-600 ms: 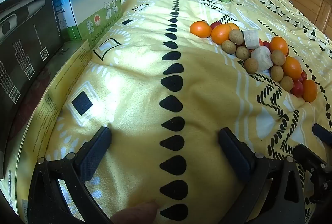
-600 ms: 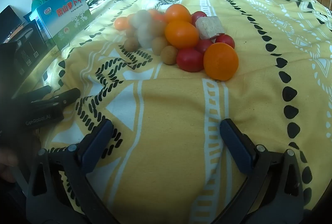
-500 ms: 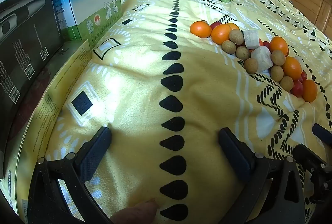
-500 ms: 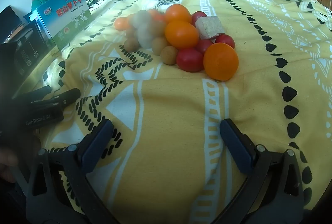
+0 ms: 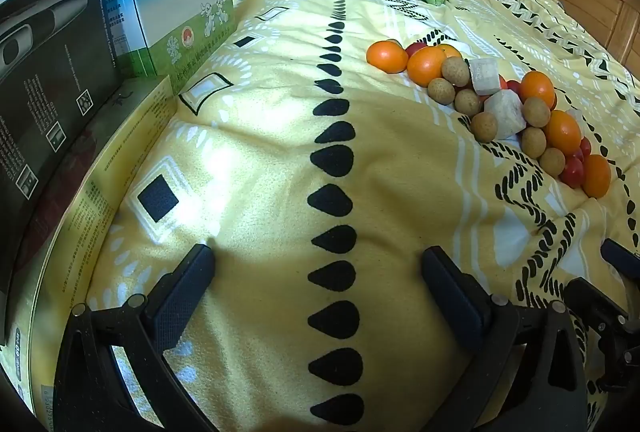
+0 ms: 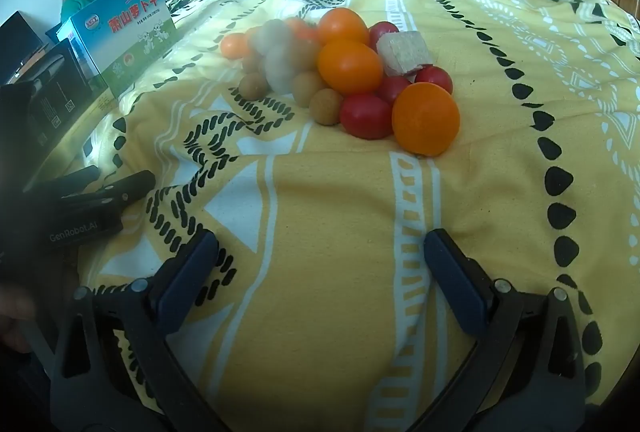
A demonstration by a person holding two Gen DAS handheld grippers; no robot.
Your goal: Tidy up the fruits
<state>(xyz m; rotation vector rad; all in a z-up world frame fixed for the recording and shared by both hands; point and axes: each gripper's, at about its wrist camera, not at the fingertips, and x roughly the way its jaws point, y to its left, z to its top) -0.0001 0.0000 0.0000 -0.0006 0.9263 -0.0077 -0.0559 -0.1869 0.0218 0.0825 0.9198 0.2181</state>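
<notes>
- Orange, red and brown fruit pile sits heaped together on the yellow bedspread, nothing sorted yet.
- Your right gripper is just short of it, jaws wide, empty.
- Your left gripper is well off to the side, jaws spread, empty too.

- The right gripper is hovering wide open over the yellow blanket, holding nothing.
- A fruit pile is sitting at 12 o'clock: the nearest orange is touching a red tomato, with a brown round fruit just beside.
- The left gripper is resting at 9 o'clock.
- A blue-green box is standing at 10 o'clock.
</notes>
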